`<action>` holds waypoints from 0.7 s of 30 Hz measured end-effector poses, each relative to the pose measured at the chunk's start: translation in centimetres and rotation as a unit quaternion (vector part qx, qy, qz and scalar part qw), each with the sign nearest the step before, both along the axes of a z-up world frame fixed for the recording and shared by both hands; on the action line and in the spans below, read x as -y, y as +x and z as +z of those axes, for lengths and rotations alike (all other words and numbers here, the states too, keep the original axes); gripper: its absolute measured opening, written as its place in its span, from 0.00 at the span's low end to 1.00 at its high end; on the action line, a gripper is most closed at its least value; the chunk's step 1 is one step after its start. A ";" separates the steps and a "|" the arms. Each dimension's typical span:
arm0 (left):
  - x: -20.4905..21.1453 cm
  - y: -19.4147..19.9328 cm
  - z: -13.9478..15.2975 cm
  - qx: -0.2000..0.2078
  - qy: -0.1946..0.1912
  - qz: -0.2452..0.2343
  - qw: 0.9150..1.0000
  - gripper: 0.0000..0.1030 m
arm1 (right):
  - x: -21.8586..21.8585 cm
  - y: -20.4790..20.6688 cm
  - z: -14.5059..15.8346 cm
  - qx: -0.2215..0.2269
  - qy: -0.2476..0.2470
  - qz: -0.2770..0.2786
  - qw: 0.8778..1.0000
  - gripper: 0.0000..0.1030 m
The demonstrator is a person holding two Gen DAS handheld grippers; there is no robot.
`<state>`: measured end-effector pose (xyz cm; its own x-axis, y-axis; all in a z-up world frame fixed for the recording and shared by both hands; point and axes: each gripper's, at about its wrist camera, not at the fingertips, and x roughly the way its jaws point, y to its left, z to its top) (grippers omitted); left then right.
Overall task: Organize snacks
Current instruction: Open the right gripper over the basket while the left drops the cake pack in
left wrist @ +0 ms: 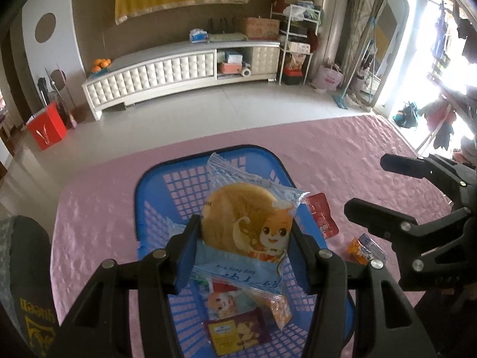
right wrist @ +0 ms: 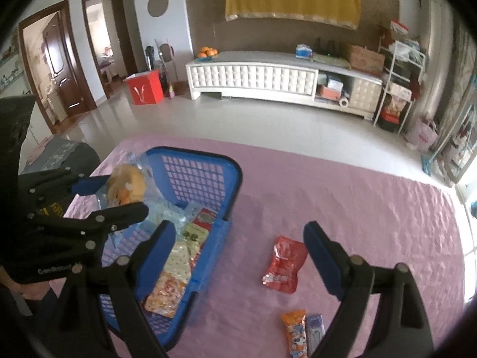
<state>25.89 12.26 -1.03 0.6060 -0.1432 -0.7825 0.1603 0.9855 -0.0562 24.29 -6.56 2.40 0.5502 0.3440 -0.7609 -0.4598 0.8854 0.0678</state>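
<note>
The left gripper (left wrist: 246, 232) is showing black angular linkage arms studded with round silver screws, each finger ending in a flat blue pad (left wrist: 187, 256), and in the right wrist view its body is carrying small white lettering toward 8 o'clock. The right gripper (right wrist: 238, 256) is wearing the same black frame, silver pivot screws and blue pads (right wrist: 320, 256). At 8 o'clock in the left wrist view, a dark sleeve (left wrist: 26, 286) with yellow printed lettering is showing.
</note>
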 end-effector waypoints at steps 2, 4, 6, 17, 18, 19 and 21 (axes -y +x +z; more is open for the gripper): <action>0.3 1.0 -0.7 -0.013 0.001 -0.003 1.000 0.51 | 0.3 0.4 -0.4 -0.005 0.000 -0.003 1.000 0.88; 0.7 1.5 -1.0 -0.018 0.005 -0.005 1.000 0.51 | 0.5 0.8 -0.7 -0.007 0.001 -0.007 1.000 0.88; 1.0 2.3 -1.3 -0.024 0.007 -0.007 1.000 0.51 | 0.8 0.9 -1.0 -0.009 0.004 -0.011 1.000 0.88; 2.2 2.5 0.2 0.010 0.002 -0.013 1.000 0.71 | 3.1 0.8 -1.1 -0.005 0.023 -0.040 0.999 0.88; 2.3 2.3 0.4 0.013 0.003 -0.014 1.000 0.71 | 3.2 0.7 -1.0 -0.007 0.022 -0.041 0.999 0.88; 2.3 2.1 0.6 0.015 0.004 -0.014 1.000 0.71 | 3.3 0.6 -0.9 -0.008 0.023 -0.040 0.999 0.88; 2.6 1.5 0.9 0.018 0.006 -0.018 1.000 0.71 | 3.5 0.2 -0.3 -0.005 0.025 -0.038 0.999 0.88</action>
<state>27.35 9.68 -0.10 0.6288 -0.1559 -0.7618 0.1980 0.9795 -0.0370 24.47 -10.02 2.06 0.5691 0.3383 -0.7494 -0.3900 0.9135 0.1161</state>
